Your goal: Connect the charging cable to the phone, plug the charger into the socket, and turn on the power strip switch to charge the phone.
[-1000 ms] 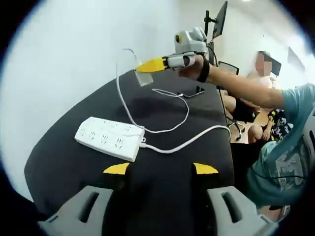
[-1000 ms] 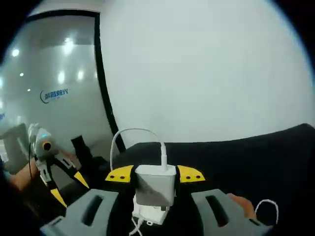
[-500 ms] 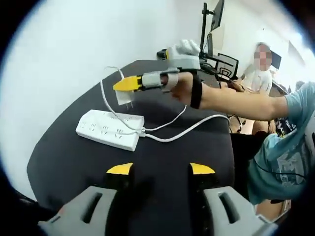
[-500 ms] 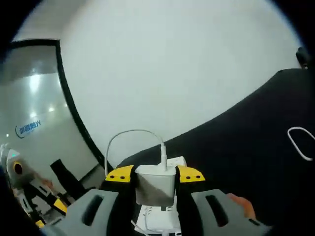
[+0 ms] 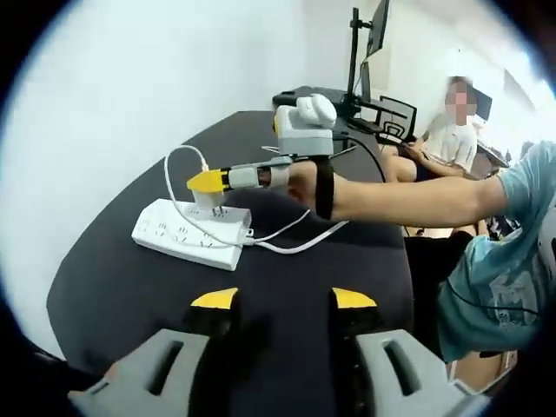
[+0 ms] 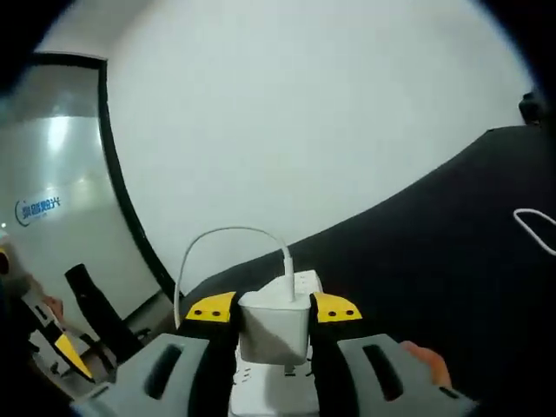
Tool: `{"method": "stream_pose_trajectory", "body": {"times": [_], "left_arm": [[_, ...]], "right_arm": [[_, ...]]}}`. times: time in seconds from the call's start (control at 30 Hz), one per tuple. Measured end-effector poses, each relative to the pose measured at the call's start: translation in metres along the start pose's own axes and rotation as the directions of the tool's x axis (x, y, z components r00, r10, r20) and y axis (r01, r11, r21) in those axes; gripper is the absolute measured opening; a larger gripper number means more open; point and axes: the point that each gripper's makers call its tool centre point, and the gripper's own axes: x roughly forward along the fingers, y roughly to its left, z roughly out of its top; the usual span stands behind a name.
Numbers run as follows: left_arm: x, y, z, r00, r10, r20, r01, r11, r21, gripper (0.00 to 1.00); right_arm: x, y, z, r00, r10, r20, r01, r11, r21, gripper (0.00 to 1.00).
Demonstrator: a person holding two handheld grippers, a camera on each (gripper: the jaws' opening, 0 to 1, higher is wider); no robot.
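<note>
**Charger held just over the power strip**

In the left gripper view, a dark round counter (image 5: 130,278) takes up the lower left of the frame. A white power strip (image 5: 191,233) lies on it, left of center. The right gripper (image 5: 208,181) reaches in from the right, held by a hand (image 5: 304,180), its yellow-tipped fingers clamped on a white charger (image 5: 211,201) directly above the strip's right end. The prongs seem to be at the sockets, though it is hard to tell whether they are in. A thin white charging cable (image 5: 178,161) loops up from the charger. The strip's own thicker cord (image 5: 304,241) trails to the right. At the bottom of the frame, the left gripper (image 5: 283,300) hovers with its fingers apart, holding nothing.

In the right gripper view, the charger (image 6: 274,328) sits gripped at lower center, with the power strip (image 6: 274,395) just beneath it.
</note>
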Motion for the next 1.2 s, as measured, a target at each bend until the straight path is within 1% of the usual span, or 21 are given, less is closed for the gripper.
{"method": "stream_pose_trajectory", "body": {"times": [0.13, 0.17, 0.27, 0.3, 0.37, 0.43, 0.5, 0.57, 0.6, 0.63, 0.67, 0.7, 0.73, 0.77, 0.8, 0.83, 0.87, 0.97, 1.07, 1.1, 1.2], "left_arm": [[0.001, -0.001, -0.002, 1.000, -0.004, 0.001, 0.004, 1.000, -0.001, 0.35], [0.002, -0.001, -0.002, 1.000, -0.004, 0.000, 0.004, 1.000, -0.002, 0.35], [0.004, 0.000, -0.005, 1.000, -0.003, -0.005, 0.003, 1.000, -0.003, 0.35], [0.004, 0.000, -0.005, 1.000, -0.004, -0.006, 0.004, 1.000, -0.004, 0.34], [0.004, 0.000, -0.005, 1.000, -0.003, -0.003, 0.003, 1.000, -0.005, 0.34], [0.004, 0.000, -0.005, 1.000, -0.003, 0.002, 0.003, 1.000, -0.006, 0.34], [0.005, 0.000, -0.005, 1.000, -0.004, 0.005, 0.004, 1.000, -0.009, 0.33], [0.005, -0.001, -0.005, 1.000, -0.004, 0.003, 0.004, 1.000, -0.007, 0.33], [0.005, -0.001, -0.006, 1.000, -0.003, 0.001, 0.003, 1.000, -0.003, 0.33], [0.005, -0.001, -0.006, 1.000, -0.003, 0.001, 0.003, 1.000, -0.002, 0.33], [0.005, -0.001, -0.005, 1.000, -0.004, 0.004, 0.004, 1.000, -0.005, 0.33], [0.005, -0.001, -0.005, 1.000, -0.005, 0.008, 0.005, 1.000, -0.007, 0.33], [0.006, 0.000, -0.004, 1.000, -0.005, 0.012, 0.005, 1.000, -0.010, 0.33], [0.006, 0.000, -0.004, 1.000, -0.005, 0.015, 0.005, 1.000, -0.012, 0.33], [0.006, 0.000, -0.004, 1.000, -0.005, 0.017, 0.005, 1.000, -0.013, 0.32], [0.006, -0.001, -0.004, 1.000, -0.004, 0.017, 0.005, 1.000, -0.011, 0.32], [0.006, -0.002, -0.004, 1.000, -0.005, 0.016, 0.005, 1.000, -0.010, 0.32], [0.005, -0.002, -0.005, 1.000, -0.003, 0.015, 0.003, 1.000, -0.007, 0.32], [0.004, 0.001, -0.001, 0.999, 0.000, 0.035, 0.000, 1.000, -0.024, 0.32], [0.003, 0.001, -0.001, 0.999, 0.001, 0.039, 0.000, 1.000, -0.027, 0.32], [0.003, 0.001, -0.002, 1.000, 0.006, 0.030, -0.006, 1.000, -0.019, 0.32]], "right_arm": [[-0.002, 0.000, -0.005, 1.000, -0.004, -0.007, 0.004, 1.000, -0.011, 0.30], [-0.005, 0.000, -0.003, 1.000, 0.001, 0.018, -0.001, 1.000, -0.013, 0.30], [-0.010, 0.002, -0.004, 1.000, -0.005, 0.029, 0.005, 1.000, -0.005, 0.30], [-0.006, 0.003, -0.001, 0.999, 0.001, 0.035, 0.001, 0.999, -0.050, 0.30], [-0.010, 0.007, -0.003, 0.999, 0.000, 0.041, 0.003, 0.996, -0.094, 0.30], [-0.013, 0.007, -0.008, 1.000, -0.006, 0.025, 0.008, 0.994, -0.109, 0.30], [-0.009, 0.002, -0.003, 0.998, -0.004, 0.060, 0.010, 0.996, -0.092, 0.30], [-0.010, -0.001, -0.003, 0.998, -0.009, 0.061, 0.013, 0.997, -0.074, 0.30], [-0.009, 0.001, -0.003, 0.998, -0.003, 0.064, 0.009, 0.995, -0.100, 0.29], [-0.007, 0.003, -0.002, 0.998, 0.006, 0.064, 0.004, 0.988, -0.154, 0.29], [-0.005, 0.005, -0.008, 0.999, 0.000, 0.032, 0.007, 0.976, -0.217, 0.29], [-0.011, 0.008, -0.026, 0.999, -0.023, -0.038, 0.013, 0.972, -0.237, 0.29], [-0.012, 0.013, -0.019, 1.000, -0.016, 0.025, 0.022, 0.972, -0.236, 0.29], [-0.011, 0.011, -0.017, 0.999, -0.014, 0.031, 0.021, 0.971, -0.238, 0.29], [-0.011, 0.008, -0.016, 0.999, -0.027, 0.032, 0.033, 0.977, -0.212, 0.29], [-0.009, 0.006, -0.017, 0.999, -0.022, 0.026, 0.027, 0.984, -0.178, 0.29], [-0.010, 0.004, -0.016, 0.999, -0.021, 0.027, 0.026, 0.982, -0.185, 0.29], [-0.012, 0.011, -0.019, 1.000, -0.005, 0.020, 0.009, 0.975, -0.224, 0.30], [-0.014, 0.010, -0.017, 1.000, 0.013, 0.024, -0.006, 0.972, -0.236, 0.31], [-0.015, 0.010, -0.010, 0.999, 0.016, 0.052, -0.002, 0.968, -0.253, 0.33], [-0.016, 0.013, 0.000, 0.997, 0.050, 0.060, -0.034, 0.970, -0.240, 0.38]]}}
